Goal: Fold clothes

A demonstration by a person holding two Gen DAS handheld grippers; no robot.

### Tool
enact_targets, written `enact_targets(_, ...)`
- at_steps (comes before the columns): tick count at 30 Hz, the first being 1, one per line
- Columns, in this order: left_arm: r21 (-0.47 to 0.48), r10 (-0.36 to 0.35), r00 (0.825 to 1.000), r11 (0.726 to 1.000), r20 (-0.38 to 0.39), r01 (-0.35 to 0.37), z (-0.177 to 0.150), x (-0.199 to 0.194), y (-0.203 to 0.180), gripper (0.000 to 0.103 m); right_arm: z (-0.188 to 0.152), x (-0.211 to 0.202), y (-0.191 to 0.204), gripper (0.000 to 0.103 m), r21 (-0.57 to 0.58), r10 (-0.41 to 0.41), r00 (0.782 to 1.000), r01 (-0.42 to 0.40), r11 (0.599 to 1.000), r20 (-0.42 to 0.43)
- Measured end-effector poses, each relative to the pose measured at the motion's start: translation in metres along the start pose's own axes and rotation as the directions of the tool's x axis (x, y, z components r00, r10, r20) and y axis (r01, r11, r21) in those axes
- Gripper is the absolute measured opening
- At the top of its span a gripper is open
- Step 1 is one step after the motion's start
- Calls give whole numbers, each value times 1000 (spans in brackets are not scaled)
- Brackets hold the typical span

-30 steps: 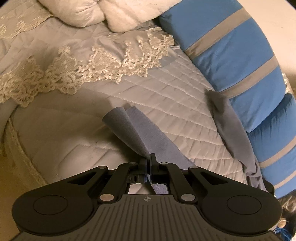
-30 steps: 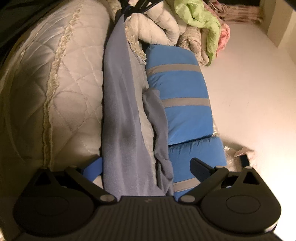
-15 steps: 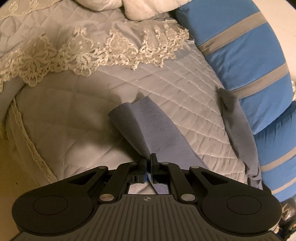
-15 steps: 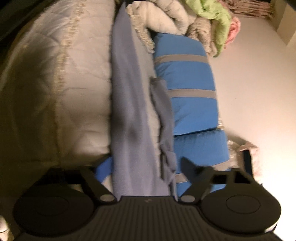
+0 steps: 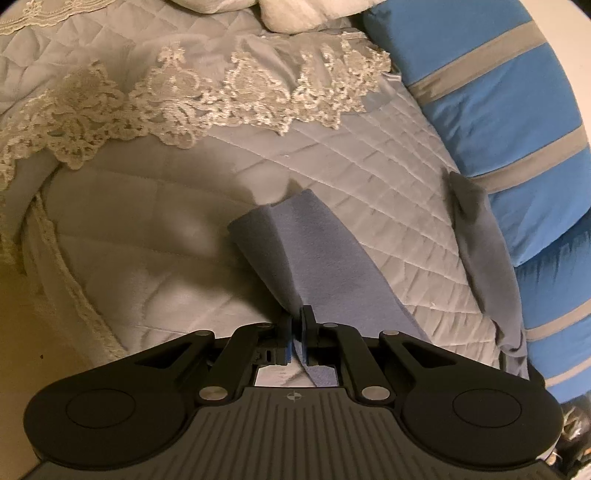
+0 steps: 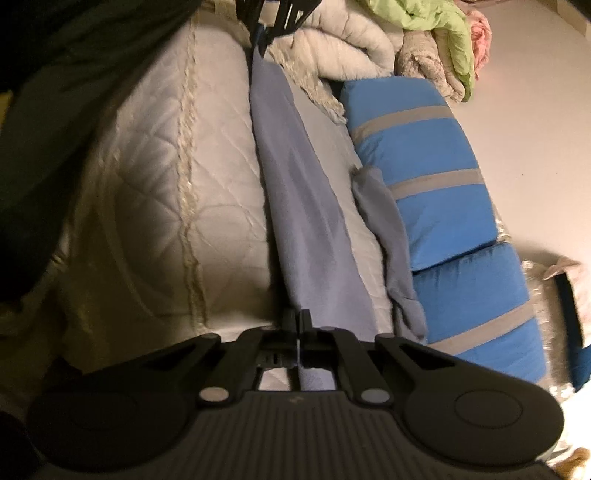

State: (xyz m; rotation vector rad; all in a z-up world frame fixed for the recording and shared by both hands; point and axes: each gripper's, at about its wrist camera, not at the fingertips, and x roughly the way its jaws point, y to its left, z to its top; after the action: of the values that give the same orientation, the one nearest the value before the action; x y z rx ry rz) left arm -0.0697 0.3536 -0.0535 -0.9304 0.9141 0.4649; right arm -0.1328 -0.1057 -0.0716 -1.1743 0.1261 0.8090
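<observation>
The left claw point(image 5: 294, 325) is clenched on one end of the blue cloth point(image 5: 325, 258), which runs out over the quilted bed point(image 5: 147, 258) with its near edge curled under. The right claw point(image 6: 299, 325) is clamped on the other end, so the cloth point(image 6: 306, 206) hangs stretched in a long strip between the two, just above the bed; the left claw point(image 6: 271, 26) shows at the far end in the right wrist view. As I judge it, the strip is being held taut for a fold or for laying down, and doing that well means keeping both ends level and equally tight so the curled edge flattens, then lowering evenly so no crease is trapped. Further right, a grey cloth point(image 5: 480, 251) lies crumpled along the bed's edge against the blue striped cushions point(image 5: 498, 96). By count: two claws, one blue cloth held, one grey cloth lying, two striped cushions, and a heap of other fabrics point(image 6: 436, 33) at the far end whose number I cannot tell.
</observation>
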Motion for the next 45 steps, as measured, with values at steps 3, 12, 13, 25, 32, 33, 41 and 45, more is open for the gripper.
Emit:
enact_targets(3, 28, 72, 997, 997, 24, -73, 6, -12, 0, 7, -1, -9, 2, 1, -12, 120, 992, -119, 993, 45)
enact_targets(12, 148, 79, 979, 983, 189, -108, 40, -22, -10, 34, 0, -15, 7, 88, -2, 120, 980, -121, 993, 161)
enact_targets(13, 172, 62, 976, 980, 207, -99, 44, -19, -14, 40, 1, -14, 3, 91, 15, 105, 980, -109, 994, 171)
enact_targets(25, 341, 33, 992, 937, 125, -74, 50, 43, -42, 6, 2, -2, 16, 93, -61, 134, 982, -127, 990, 132)
enact_targets(32, 415, 1, 957, 901, 291, -127, 47, 28, -50, 9, 4, -2, 21, 93, -73, 139, 982, -131, 989, 128)
enact_targets(33, 408, 43, 952, 897, 303, -171, 48, 31, -51, 9, 4, -2, 21, 93, -73, 136, 983, -128, 989, 125)
enact_targets(41, 234, 99, 926, 953, 365, -194, 51, 12, -32, 32, 6, 1, 11, 102, -1, 68, 991, -68, 998, 114)
enact_targets(45, 322, 44, 930, 931, 365, -171, 34, 2, -58, 52, 7, 5, -4, 103, 107, -15, 995, 4, 994, 101)
